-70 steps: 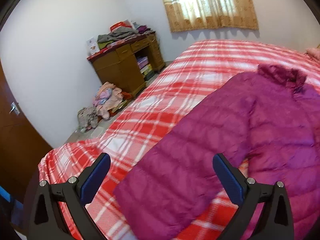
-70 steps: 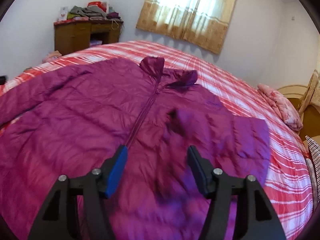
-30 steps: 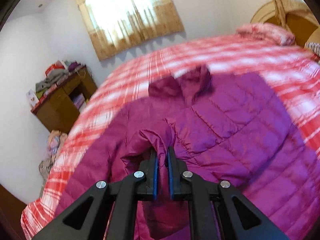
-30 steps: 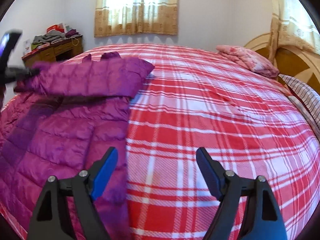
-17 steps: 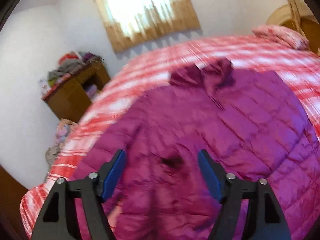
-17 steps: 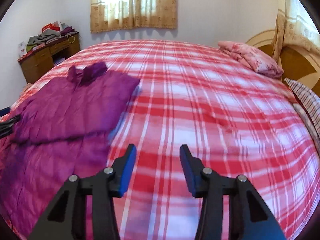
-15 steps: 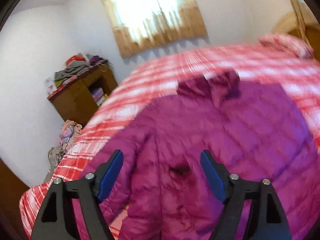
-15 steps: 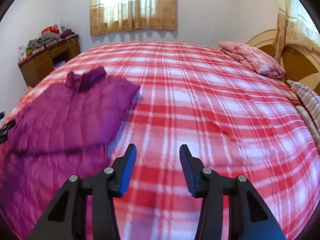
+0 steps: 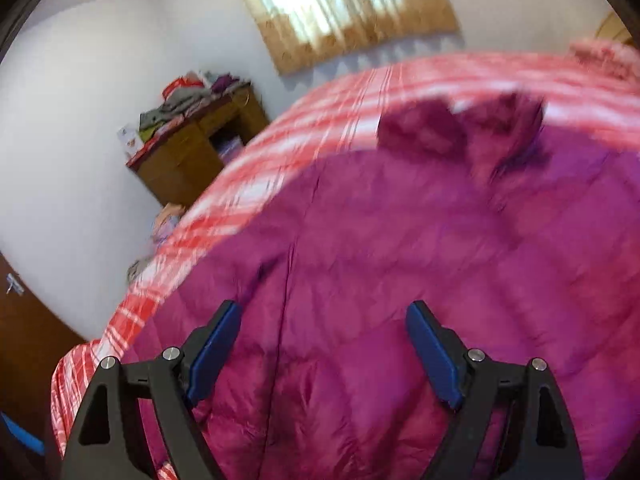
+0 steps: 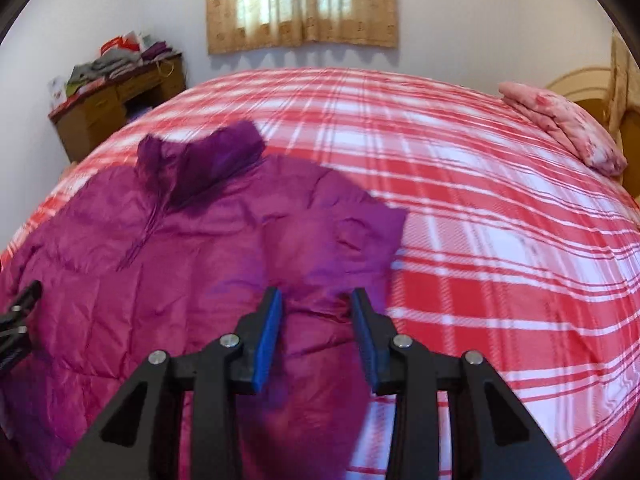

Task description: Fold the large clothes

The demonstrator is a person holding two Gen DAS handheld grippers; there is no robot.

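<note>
**Jacket flat on the bed, both grippers empty above it**

We see the magenta jacket [image 10: 168, 264] spread on the red plaid bed [image 10: 480, 240], collar [image 10: 200, 156] toward the window [image 10: 302, 4] and the zip running down its middle. In the right wrist view one sleeve [image 10: 336, 240] lies folded in across the chest, its cuff end reaching the jacket's right edge.

Our left gripper [image 9: 322, 346] is wide open with nothing between its blue pads [image 9: 214, 350]; the jacket fills the space under and ahead of it, and a long seam or fold line runs up from between the fingers. Whether the pads touch the fabric we cannot tell, as this view is blurred.

Our right gripper [image 10: 316, 336] is about half open and holds nothing. It sits over the jacket's right side, with the fabric just below the folded sleeve showing between its pads [image 10: 268, 338]. The jacket's edge and the bare bed lie just to its right.

The left wrist view alone shows the jacket's left side, where the puffed fabric runs close to the bed's edge, and the brown door [image 9: 24, 344] at far left. The right wrist view alone shows the folded sleeve clearly, the pink pillow [image 10: 564, 128] by the wooden headboard [image 10: 600, 92], and the left gripper's black tip [image 10: 18, 320] at the frame's left edge over the jacket. Both views take in the wooden counter [image 10: 116, 100] by the wall, piled with clothes [image 10: 116, 56].
</note>
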